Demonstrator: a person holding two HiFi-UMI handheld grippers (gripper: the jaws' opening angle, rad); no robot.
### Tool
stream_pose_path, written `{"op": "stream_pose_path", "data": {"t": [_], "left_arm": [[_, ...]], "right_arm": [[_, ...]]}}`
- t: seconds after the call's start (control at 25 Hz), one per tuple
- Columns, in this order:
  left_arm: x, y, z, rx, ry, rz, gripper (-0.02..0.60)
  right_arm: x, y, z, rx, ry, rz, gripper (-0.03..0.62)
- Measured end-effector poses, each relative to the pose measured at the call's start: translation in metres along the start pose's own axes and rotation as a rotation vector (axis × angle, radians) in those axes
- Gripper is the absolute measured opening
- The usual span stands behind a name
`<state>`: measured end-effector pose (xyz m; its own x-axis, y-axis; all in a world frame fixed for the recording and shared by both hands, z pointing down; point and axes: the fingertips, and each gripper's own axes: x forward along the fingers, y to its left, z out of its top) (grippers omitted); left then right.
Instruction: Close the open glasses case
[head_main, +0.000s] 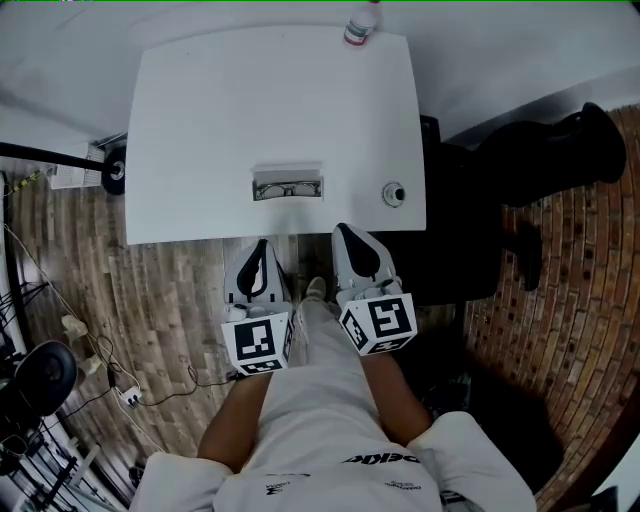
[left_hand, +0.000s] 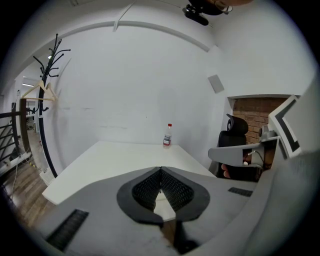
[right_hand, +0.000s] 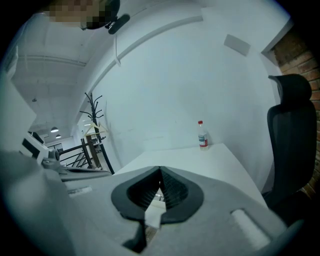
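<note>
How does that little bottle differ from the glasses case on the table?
The bottle stands upright at the far edge of the table; the glasses case lies flat near its front edge. The bottle is capped in red; the glasses case lies open, glasses showing inside. Both rest on the white table, untouched.

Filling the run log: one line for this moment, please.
glasses case: open, untouched | left gripper: shut, empty | right gripper: shut, empty | both at near edge of table

Nothing reads clearly. Print on the shirt (head_main: 380, 457) is upside down and blurred. The bottle (head_main: 361, 24) label is too small.
</note>
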<state>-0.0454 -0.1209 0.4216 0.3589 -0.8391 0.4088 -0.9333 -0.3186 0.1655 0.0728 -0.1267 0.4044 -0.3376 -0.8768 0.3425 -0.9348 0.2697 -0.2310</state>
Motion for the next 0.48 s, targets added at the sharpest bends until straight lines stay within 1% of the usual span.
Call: {"op": "stream_pose_path", "data": {"t": [0.12,0.48], "left_arm": [[0.014,0.008,-0.009,-0.009,0.016,-0.002,-0.002],[0.053,0.038,-0.040,-0.035,0.067,0.028,-0.002]], "right_arm": [[0.018,-0.004,-0.009,0.005,0.025,-0.004,0.002],[0.064,-0.021,-0.030,0.023,0.083,-0.025,0.002]]}}
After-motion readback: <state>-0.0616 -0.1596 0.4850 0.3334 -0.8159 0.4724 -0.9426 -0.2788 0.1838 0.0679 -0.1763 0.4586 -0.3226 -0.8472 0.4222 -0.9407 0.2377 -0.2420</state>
